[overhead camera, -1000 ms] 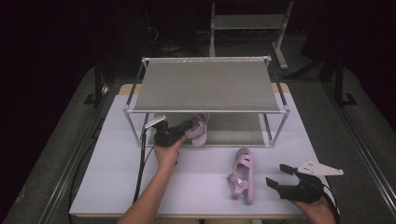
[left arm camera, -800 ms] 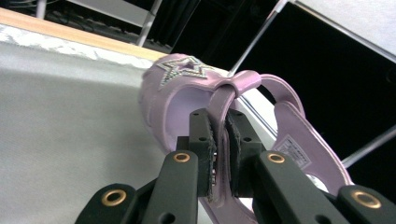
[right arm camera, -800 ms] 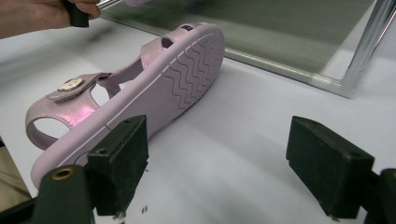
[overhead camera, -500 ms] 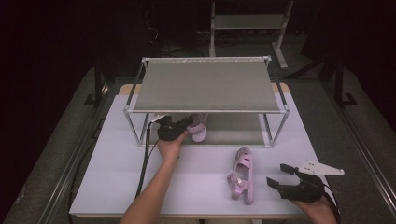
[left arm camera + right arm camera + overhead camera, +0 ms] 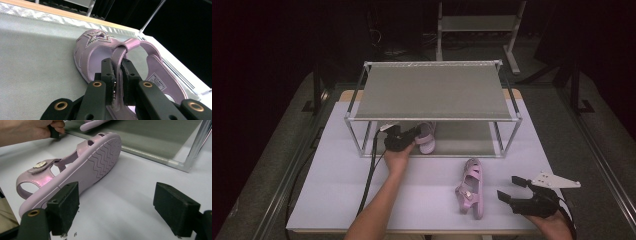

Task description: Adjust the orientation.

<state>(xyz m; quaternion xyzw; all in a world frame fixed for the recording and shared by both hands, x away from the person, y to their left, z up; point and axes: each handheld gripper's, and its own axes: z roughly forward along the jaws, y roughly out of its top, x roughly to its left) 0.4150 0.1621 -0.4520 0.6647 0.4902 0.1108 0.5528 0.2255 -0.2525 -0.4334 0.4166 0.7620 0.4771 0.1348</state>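
High view: two-tier metal rack (image 5: 432, 92) standing on white table (image 5: 337, 185). Left claw (image 5: 408, 137) reaching under the rack's front edge, clamped on a pink sandal (image 5: 426, 137) that rests on the lower shelf (image 5: 462, 137) at its left-front part. Left hand (image 5: 398, 159) behind the claw, forearm entering from the bottom edge, black cable (image 5: 371, 175) trailing back along the table. Second pink sandal (image 5: 471, 189) lying on its side on the table in front of the rack, right of centre, well apart from the first. Right claw (image 5: 508, 189) low at the right, just beside that second sandal, jaws apart, grey three-cornered plate (image 5: 556, 181) on top.

Left gripper view: left claw (image 5: 117, 72) pressed together on the ankle strap (image 5: 119, 56) of the held sandal (image 5: 90, 53); strap pinched between both pads. Sandal toe pointing away, beaded star (image 5: 98, 37) on the toe piece, printed label (image 5: 157, 80) on the insole. Sandal sitting on the grey shelf fabric (image 5: 32, 62).

Right gripper view: right claw (image 5: 116, 207) standing wide apart, nothing between the pads, white table surface (image 5: 130, 192) beneath. Second sandal (image 5: 75, 167) on its side just beyond the near jaw, ribbed sole facing the camera; contact with the jaw not discernible. Left hand (image 5: 27, 130) at top left. Rack corner post (image 5: 200, 142) at the upper right.
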